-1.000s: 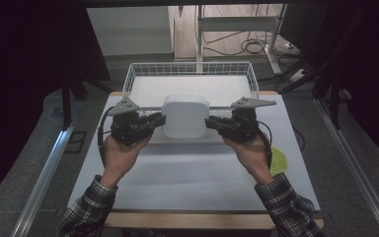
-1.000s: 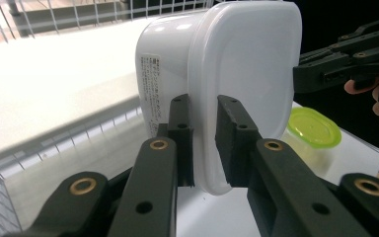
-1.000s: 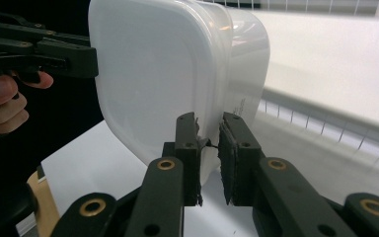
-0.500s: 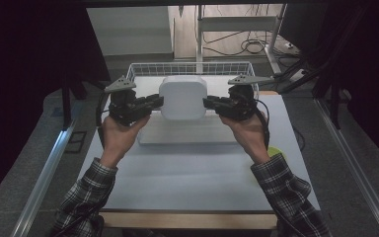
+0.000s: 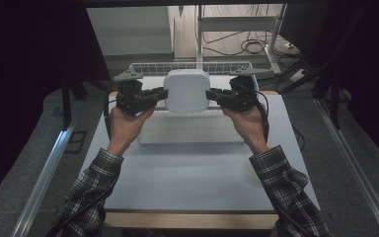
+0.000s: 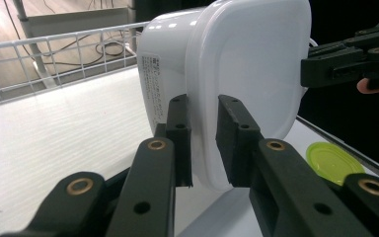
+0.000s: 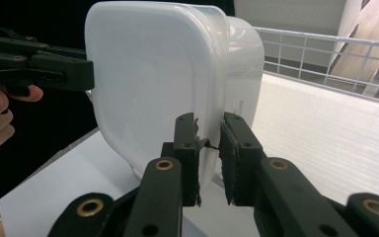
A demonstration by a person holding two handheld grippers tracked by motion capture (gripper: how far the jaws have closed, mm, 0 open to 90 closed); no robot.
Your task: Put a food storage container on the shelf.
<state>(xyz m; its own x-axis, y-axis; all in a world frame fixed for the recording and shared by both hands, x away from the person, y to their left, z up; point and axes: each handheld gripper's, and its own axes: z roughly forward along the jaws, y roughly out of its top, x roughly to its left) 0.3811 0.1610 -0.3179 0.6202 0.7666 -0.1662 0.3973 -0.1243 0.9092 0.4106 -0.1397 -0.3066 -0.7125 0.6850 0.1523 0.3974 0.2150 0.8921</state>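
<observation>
The left gripper [image 5: 161, 94] is seen clamped on the nine o'clock edge of a white lidded container [image 5: 186, 90]; in the left gripper view its jaws are closed to a narrow gap on the container's rim [image 6: 205, 123], one jaw on the lid side and one on the body side. The right gripper [image 5: 212, 95] is clamped in the same way on the three o'clock edge, and in the right gripper view the rim [image 7: 208, 143] is pinched between its two nearly closed jaws. Each gripper is held in a hand, the left hand [image 5: 123, 123] and the right hand [image 5: 246, 121], with plaid sleeves [image 5: 91, 182] entering from six o'clock.

The container is held off the table between the two grippers, over the near edge of a white wire basket [image 5: 143, 68] that stands at twelve o'clock on the table [image 5: 187, 182]. The lid is seated on the container (what is inside cannot be told, since the walls are opaque). A printed label is visible on the container's side [image 6: 155, 84], too small to read. The basket's white floor [image 6: 54, 133] is seen bare where the gripper views show it. A white flat board [image 5: 190, 132] lies on the table just below the container. A yellow-green round lid [image 6: 331, 162] is seen in the left gripper view, lying on the table outside the basket, beyond its rim.
</observation>
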